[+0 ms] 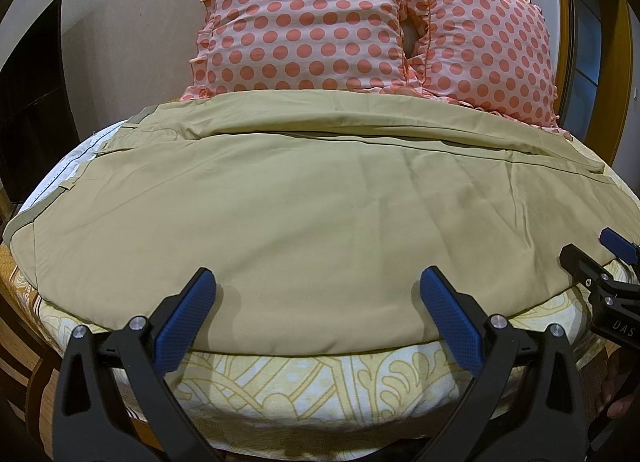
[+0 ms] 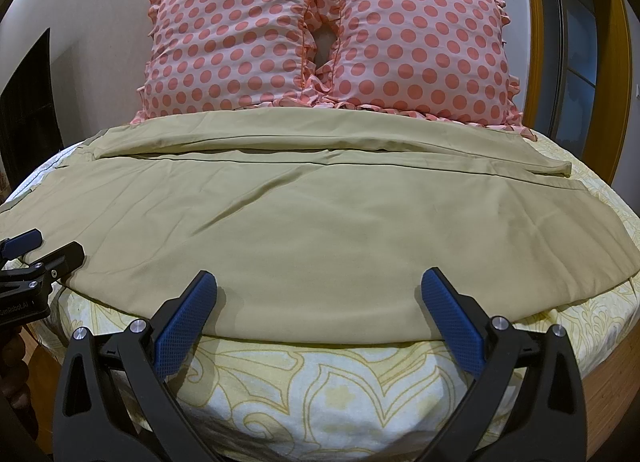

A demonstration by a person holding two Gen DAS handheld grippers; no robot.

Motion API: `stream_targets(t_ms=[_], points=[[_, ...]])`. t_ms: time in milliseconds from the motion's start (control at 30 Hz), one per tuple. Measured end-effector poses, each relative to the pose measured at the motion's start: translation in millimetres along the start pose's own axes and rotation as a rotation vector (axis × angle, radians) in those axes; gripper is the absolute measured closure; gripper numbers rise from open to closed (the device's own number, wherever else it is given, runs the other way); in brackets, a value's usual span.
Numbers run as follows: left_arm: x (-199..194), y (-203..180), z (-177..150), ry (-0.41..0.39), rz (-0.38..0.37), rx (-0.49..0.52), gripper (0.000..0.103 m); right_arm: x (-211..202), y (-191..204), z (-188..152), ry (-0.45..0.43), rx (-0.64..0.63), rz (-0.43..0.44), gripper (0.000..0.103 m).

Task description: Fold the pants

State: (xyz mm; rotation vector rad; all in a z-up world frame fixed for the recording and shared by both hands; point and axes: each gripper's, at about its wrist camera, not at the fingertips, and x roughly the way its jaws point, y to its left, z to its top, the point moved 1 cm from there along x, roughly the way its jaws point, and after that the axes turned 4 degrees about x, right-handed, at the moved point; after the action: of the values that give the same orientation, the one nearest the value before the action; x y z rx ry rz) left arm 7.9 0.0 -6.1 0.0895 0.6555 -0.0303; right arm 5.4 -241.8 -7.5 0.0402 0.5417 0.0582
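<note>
Khaki pants [image 1: 300, 202] lie spread flat across the bed, waistband at the left, leg ends at the right, one leg laid over the other. They also fill the right wrist view [image 2: 320, 214]. My left gripper [image 1: 318, 282] is open and empty, fingers hovering over the near edge of the pants. My right gripper [image 2: 320, 282] is open and empty, also over the near edge. The right gripper shows at the right edge of the left wrist view [image 1: 592, 258]. The left gripper shows at the left edge of the right wrist view [image 2: 40, 250].
The bed has a yellow patterned sheet [image 1: 312, 382], also in the right wrist view [image 2: 320, 390]. Two pink polka-dot pillows [image 1: 312, 18] [image 2: 328, 34] stand against the wall behind the pants. A wooden door frame [image 2: 536, 42] is at the right.
</note>
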Motion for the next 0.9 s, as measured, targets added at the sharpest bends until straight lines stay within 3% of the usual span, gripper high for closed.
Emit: stream_targets(t_ms=[900], points=[[0.0,0.0,0.0,-0.002,0.001,0.000,0.002,3.0,-0.1,-3.5,-0.007,0.001,0.001,0.001]])
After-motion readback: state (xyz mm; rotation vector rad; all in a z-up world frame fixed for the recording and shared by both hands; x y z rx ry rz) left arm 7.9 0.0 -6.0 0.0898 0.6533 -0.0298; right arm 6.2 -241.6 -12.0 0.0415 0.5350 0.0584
